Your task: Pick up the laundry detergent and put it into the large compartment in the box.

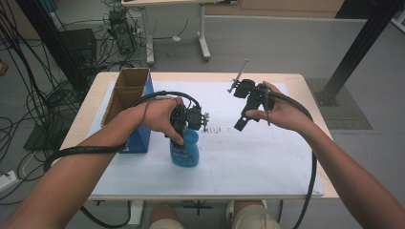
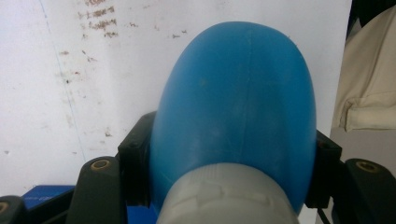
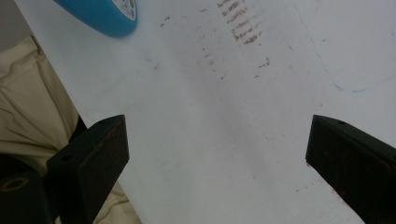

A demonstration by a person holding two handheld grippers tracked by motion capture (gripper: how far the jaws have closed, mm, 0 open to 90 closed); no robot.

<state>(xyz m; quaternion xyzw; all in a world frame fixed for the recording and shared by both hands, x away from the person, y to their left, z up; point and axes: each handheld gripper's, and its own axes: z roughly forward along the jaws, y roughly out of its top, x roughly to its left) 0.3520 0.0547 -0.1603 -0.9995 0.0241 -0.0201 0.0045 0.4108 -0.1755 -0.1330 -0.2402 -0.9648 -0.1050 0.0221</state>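
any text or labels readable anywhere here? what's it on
No text here can be read.
Blue bottle: pale print across its label, too small and blurred in the high view.
Same bottle's label edge in the right gripper view: tiny marks, unreadable.
White mat: brown smudged rows that look like stains or faded writing, illegible.
Cardboard box with its blue side: no print that can be read.

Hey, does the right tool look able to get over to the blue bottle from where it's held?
Probably yes. The right tool hangs open above the white sheet, with only bare sheet between it and the blue bottle. But the left tool is already clamped around the bottle's upper part, so only the lower body looks free.
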